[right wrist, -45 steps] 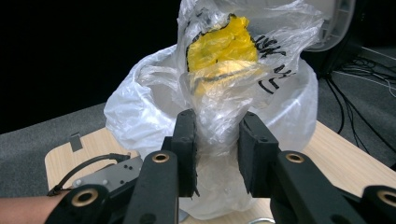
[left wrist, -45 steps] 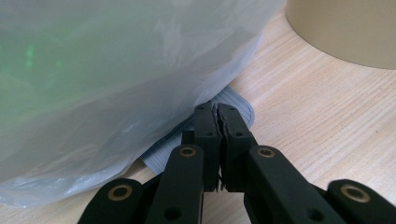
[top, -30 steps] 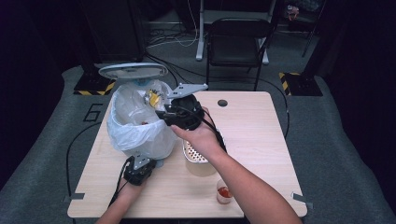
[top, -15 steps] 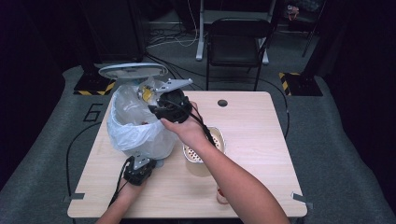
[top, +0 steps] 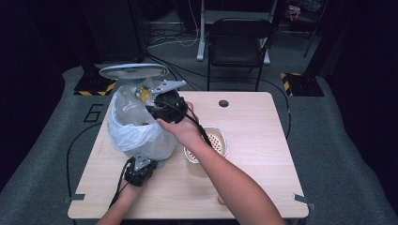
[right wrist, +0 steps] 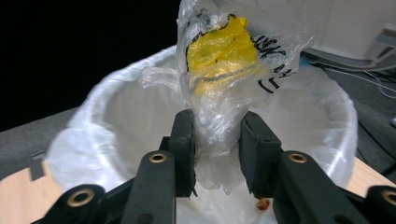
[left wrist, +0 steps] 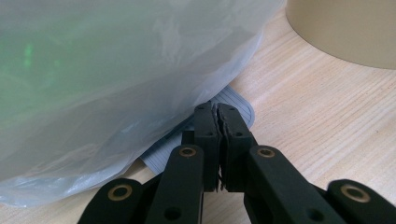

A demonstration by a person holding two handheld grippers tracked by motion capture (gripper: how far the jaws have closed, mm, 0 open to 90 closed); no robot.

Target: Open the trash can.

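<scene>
The white bin lined with a translucent plastic bag [top: 136, 129] hides most of its own base; a grey ribbed pedal [left wrist: 236, 105] pokes from under the liner. The left gripper [left wrist: 218, 116], jaws pressed together and empty, rests on that pedal. The right gripper [right wrist: 217, 140] clamps a crumpled clear wrapper with yellow print [right wrist: 224, 70] above the bin's mouth, having moved there from nearer the perforated beige bowl [top: 217, 143] beside the bin.

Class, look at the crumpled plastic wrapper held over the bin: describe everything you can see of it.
The wrapper is thin, clear, crinkled plastic with a bright yellow patch and black printed lettering. It is bunched at its lower end, where the right gripper pinches it between its black jaws; the upper part fans out loosely above them. It hangs over the open mouth of the bin, which is lined with a white bag. It appears to touch nothing else.
</scene>
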